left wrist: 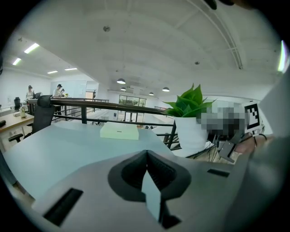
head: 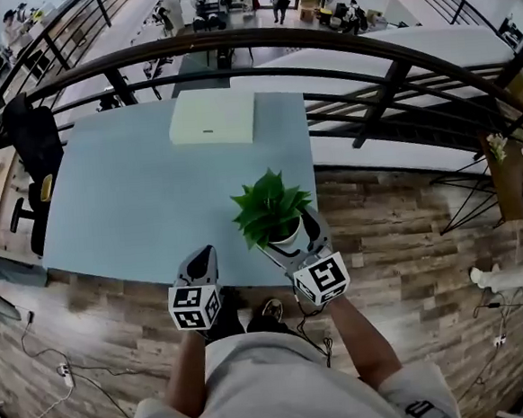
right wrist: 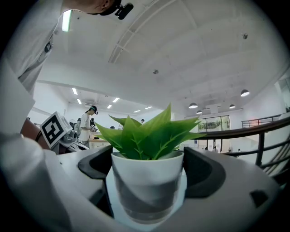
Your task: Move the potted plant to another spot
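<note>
**Your right claw (head: 288, 239) holds the potted plant (head: 270, 207)**

Its jaws clamp the white pot at the near right corner of the pale blue surface (head: 134, 195). Your left claw (head: 201, 259) has its jaws pressed together on nothing, near the front edge.

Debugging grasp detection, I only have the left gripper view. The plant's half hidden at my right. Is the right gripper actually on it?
Observer: Yes. In the right gripper view the potted plant stands between the jaws of the right gripper, with a pad against each side of the white pot.
Operator: Where on the table?
Observer: Head view: close to the near edge of the table, towards its right corner.
Operator: And my left gripper relative to it?
Observer: The left gripper is over the same near edge, to the plant's left and clear of it.
</note>
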